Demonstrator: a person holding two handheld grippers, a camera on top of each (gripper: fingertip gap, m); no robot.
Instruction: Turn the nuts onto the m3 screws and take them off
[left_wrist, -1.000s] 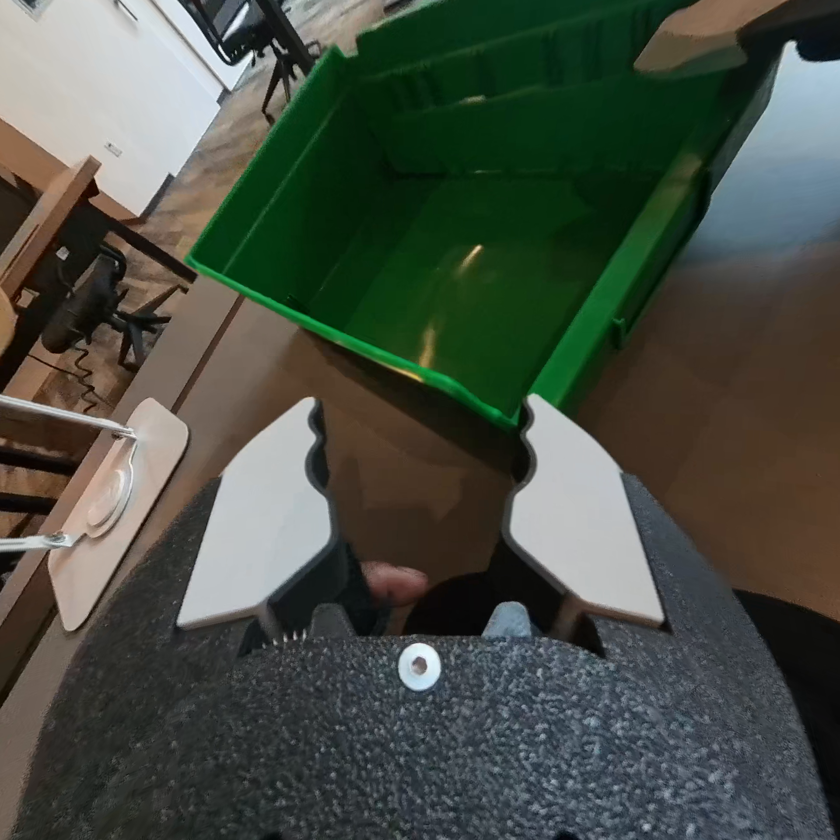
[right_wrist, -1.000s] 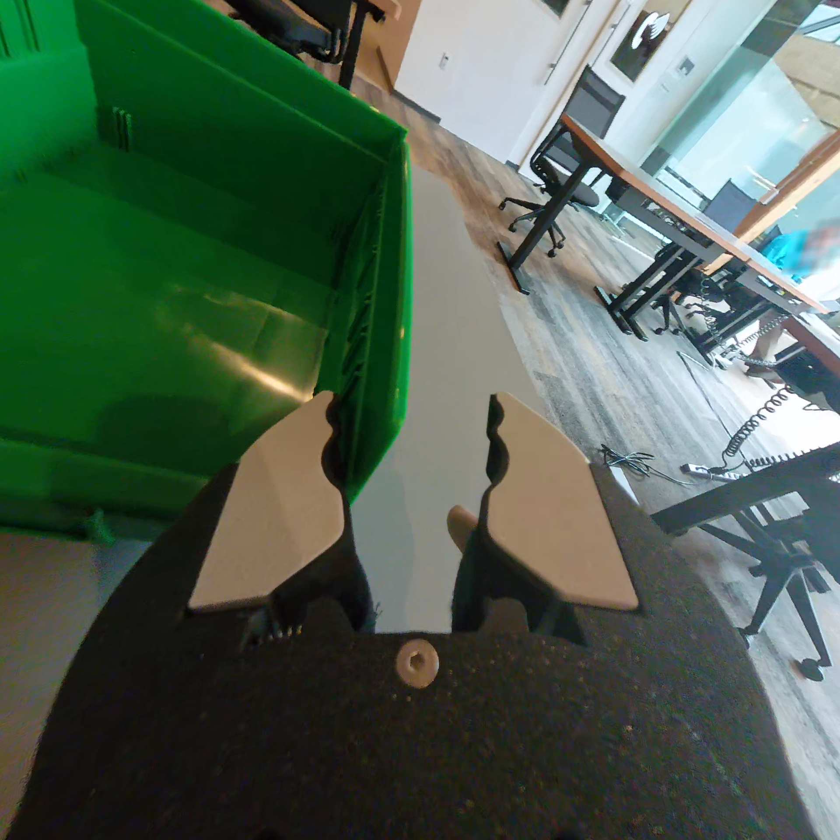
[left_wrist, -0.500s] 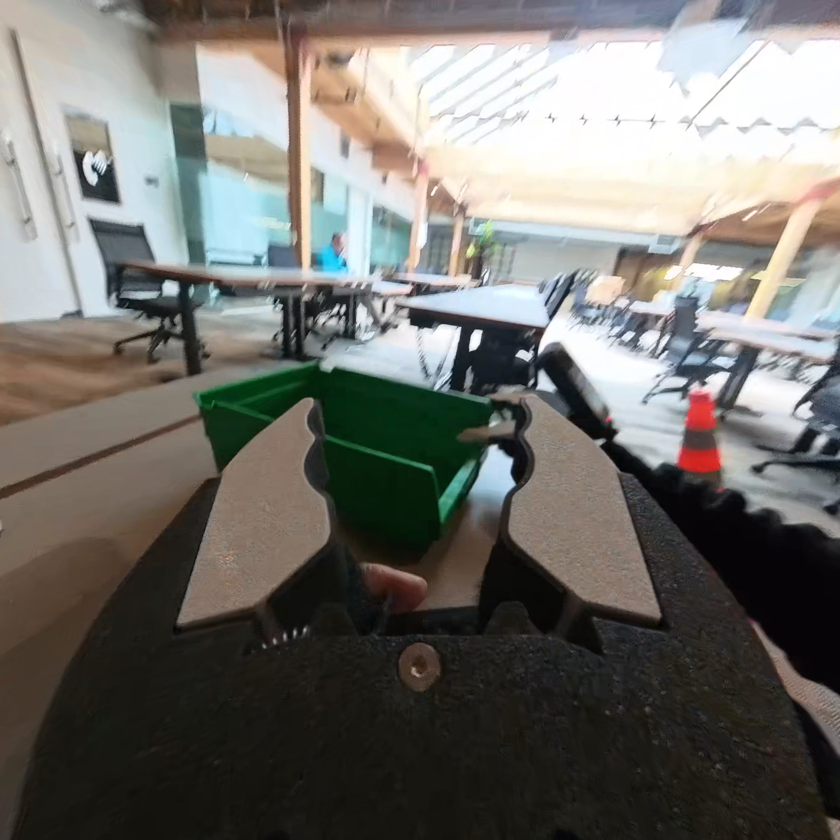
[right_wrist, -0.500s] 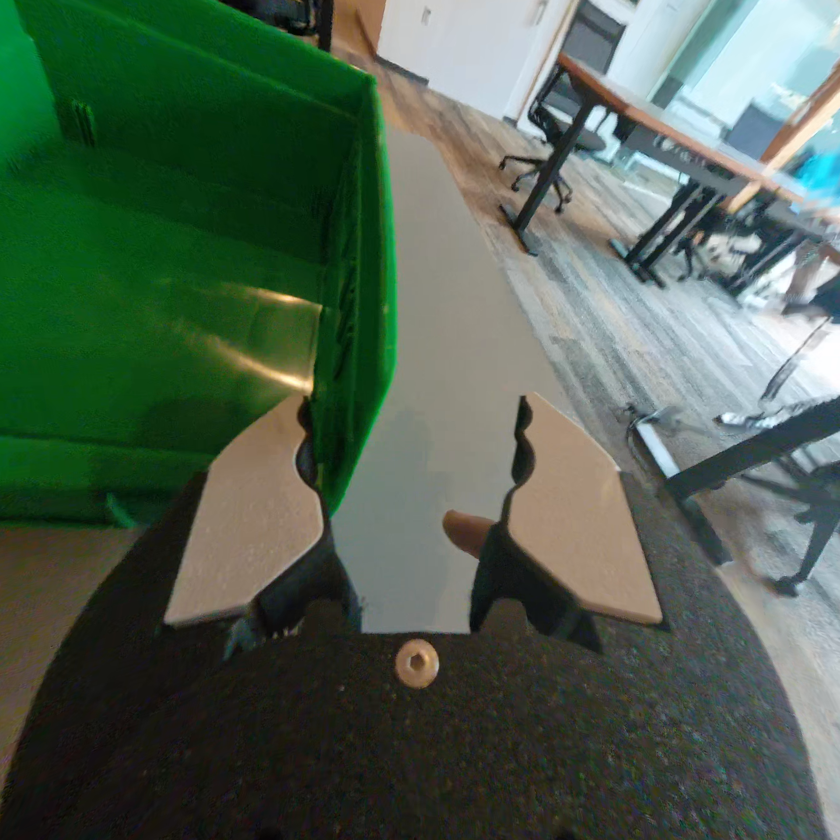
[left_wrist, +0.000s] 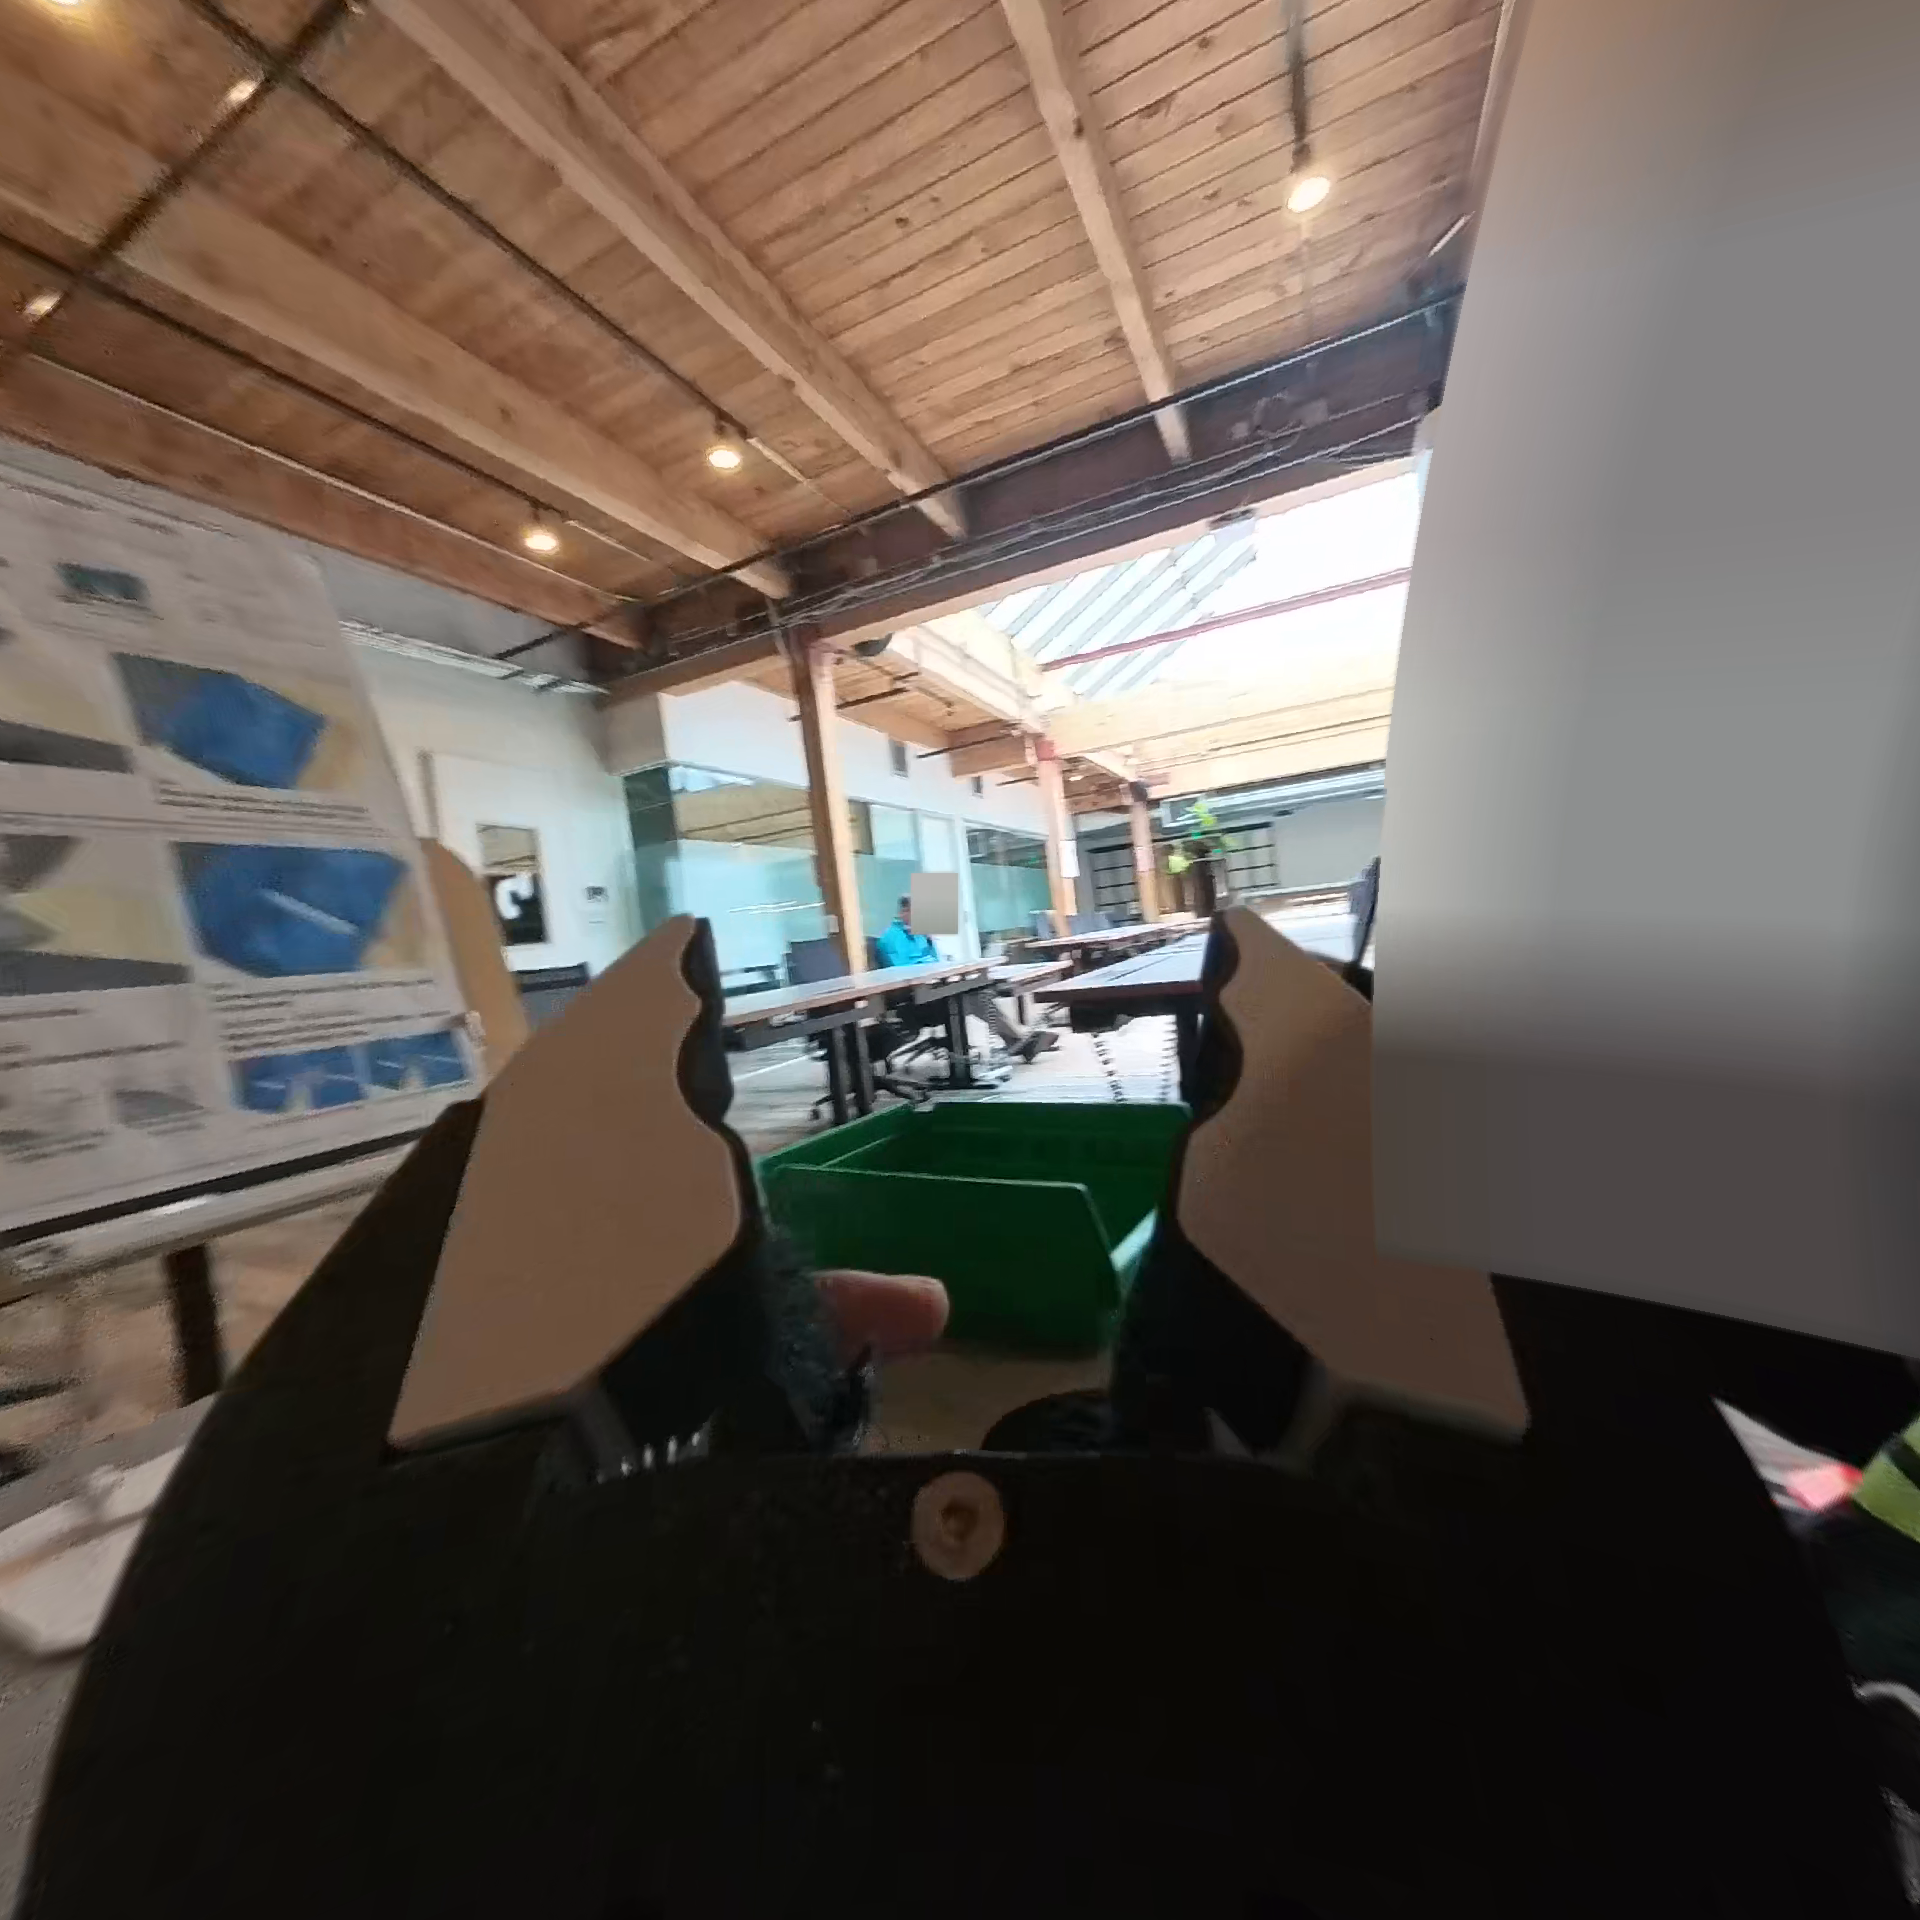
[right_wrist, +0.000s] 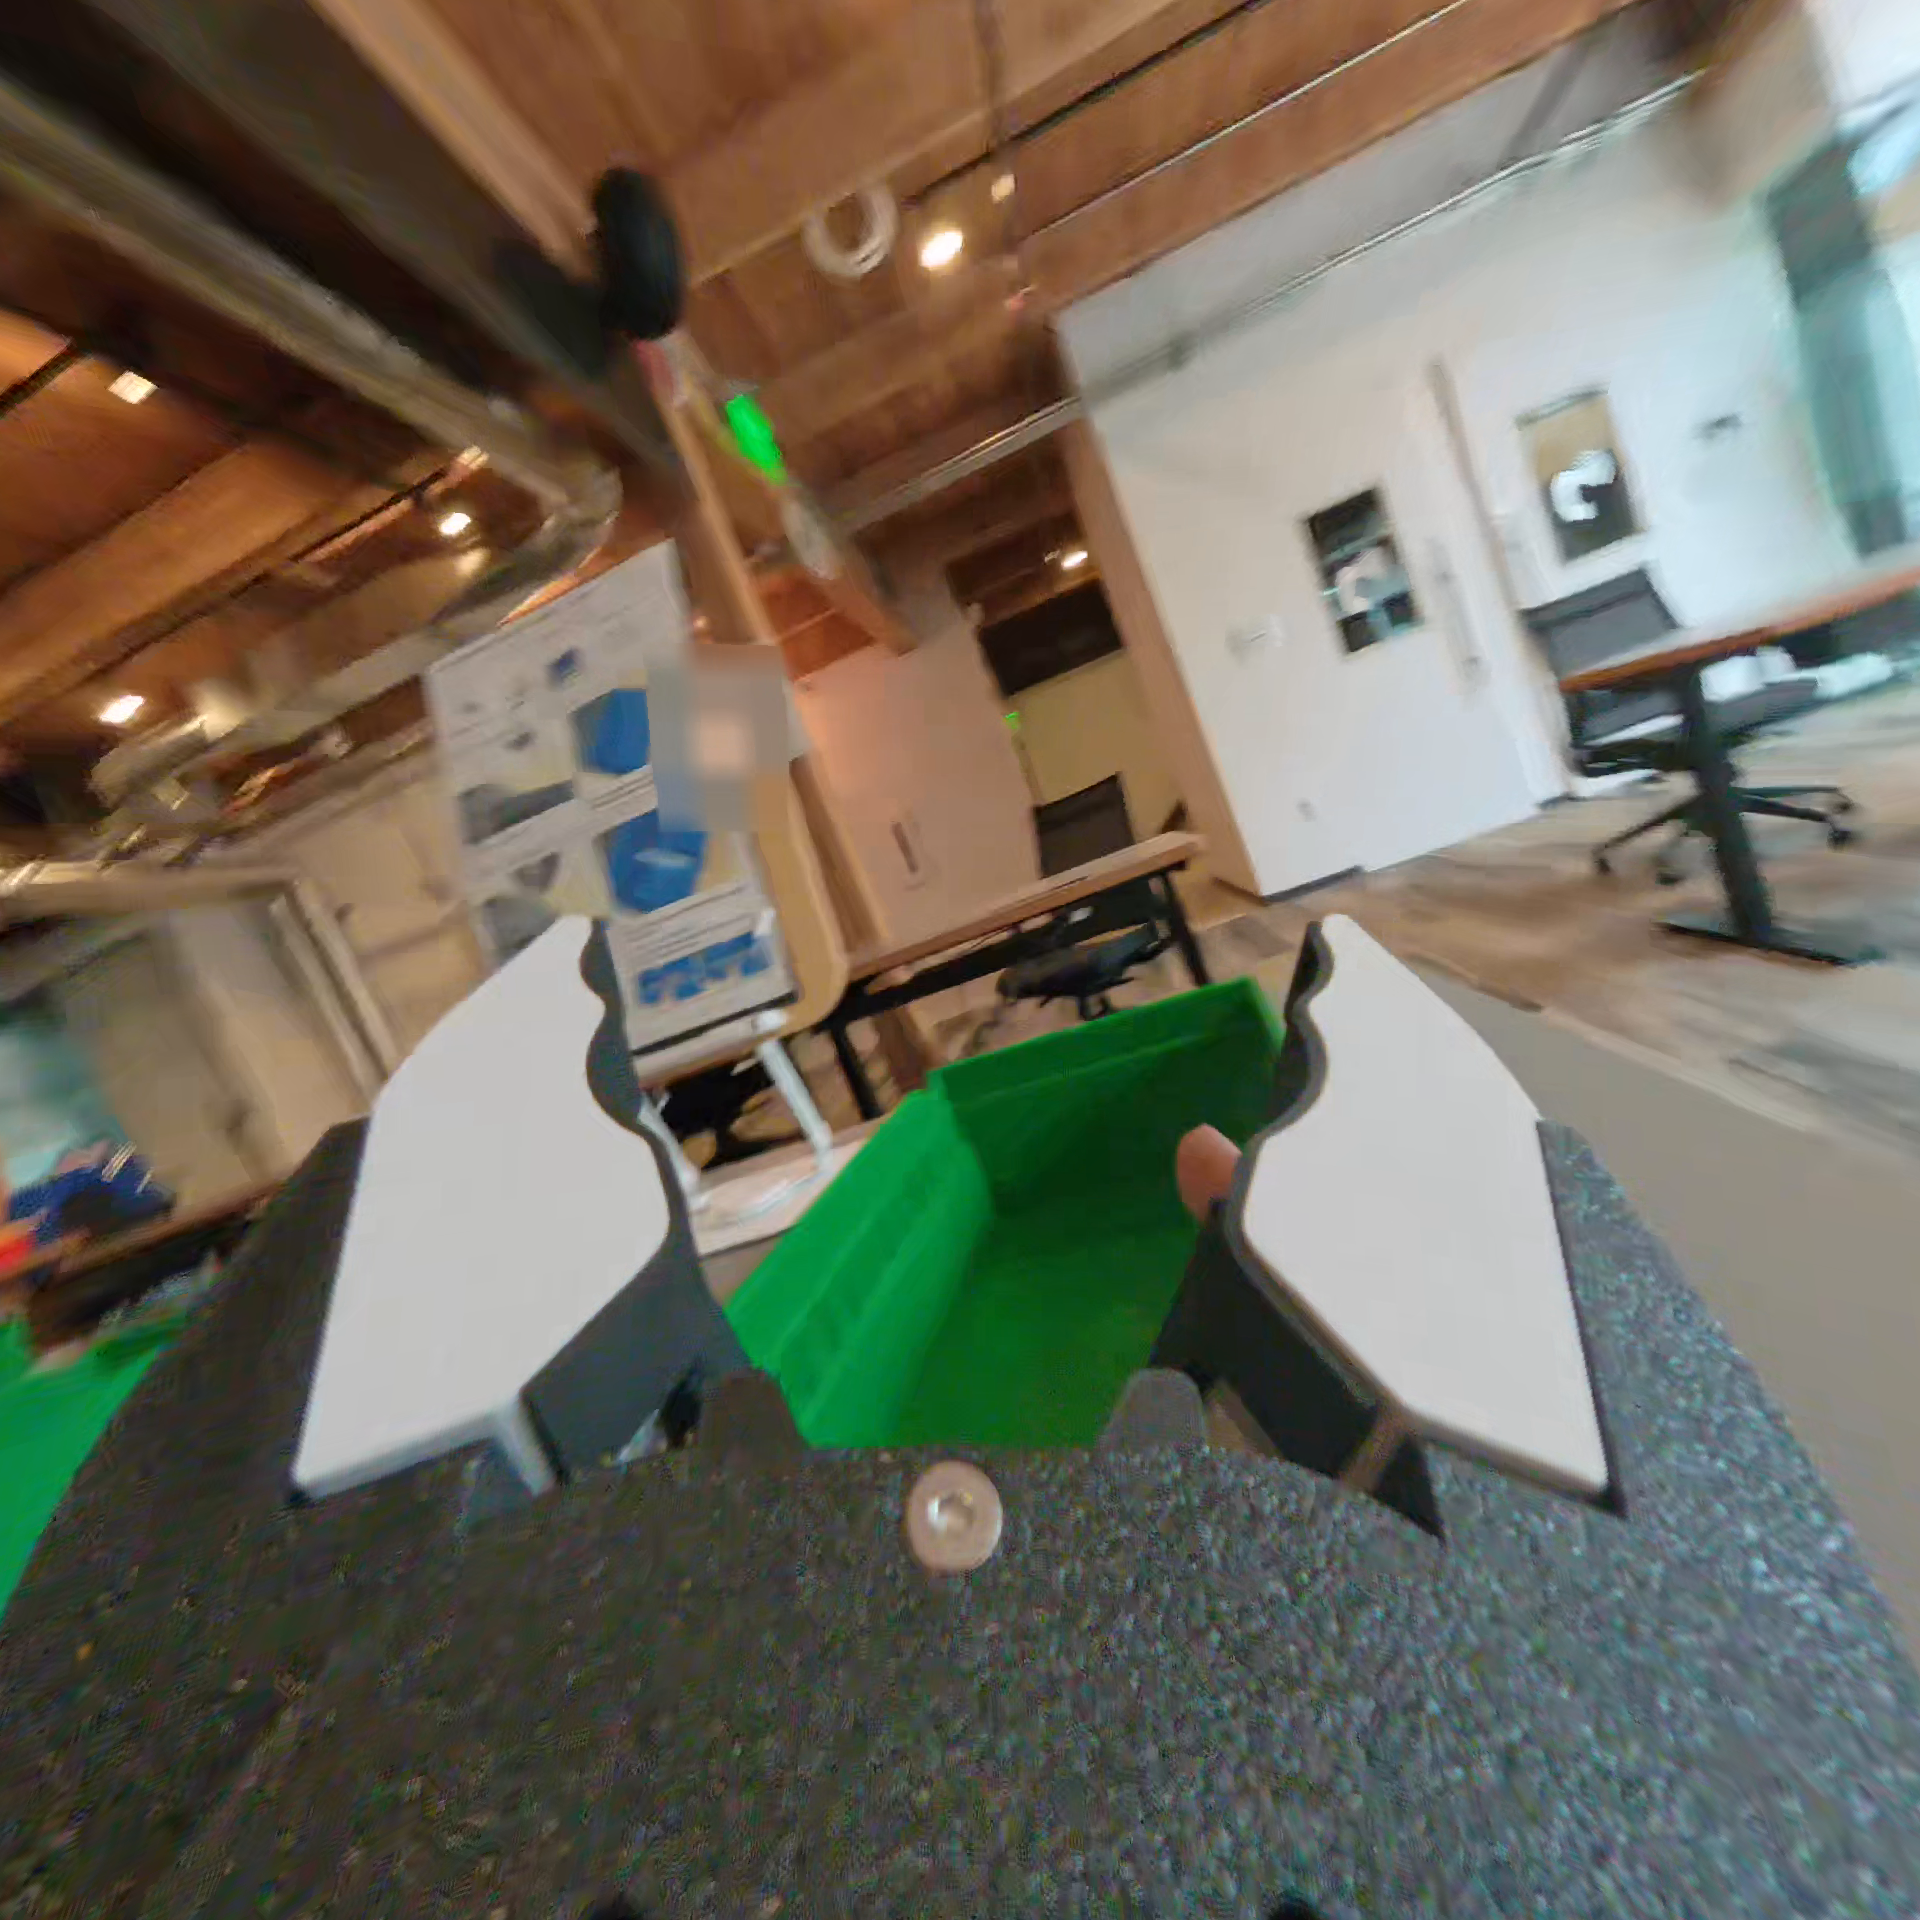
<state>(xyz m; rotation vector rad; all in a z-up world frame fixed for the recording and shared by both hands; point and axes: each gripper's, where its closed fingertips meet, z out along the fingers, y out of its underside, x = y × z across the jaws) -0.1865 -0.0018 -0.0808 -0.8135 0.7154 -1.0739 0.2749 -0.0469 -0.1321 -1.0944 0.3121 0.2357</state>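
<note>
Both tongs are spread wide with nothing between the fingers: left gripper (left_wrist: 956, 997) and right gripper (right_wrist: 956, 997) each frame only the room behind.

No nuts or M3 screws show in either view. I can't tell where they are. The only candidate spot is the green bin (left_wrist: 966, 1216), which sits on the table (left_wrist: 914, 1392) ahead of you. What shows of its inside in the right wrist view (right_wrist: 1049, 1195) looks bare, but the bin floor nearest you is hidden behind the gripper body.

Risks from here:
- Both cameras point up at the ceiling and the room, not at the table. Go down like this and you reach blind, so you likely clip the bin's near wall or shove the bin toward the table's far edge.
- The right view is smeared, so you're probably swinging fast. Small hardware won't be findable at that speed.
- Your fingertip (left_wrist: 883, 1314) sits in the left gripper's jaw gap, and another (right_wrist: 1205, 1169) sits in the right's. Squeeze now and you pinch it.
- M3 parts are tiny against these broad fingers (right_wrist: 499, 1195), so expect slips and cross-threading unless you line up squarely.
</note>
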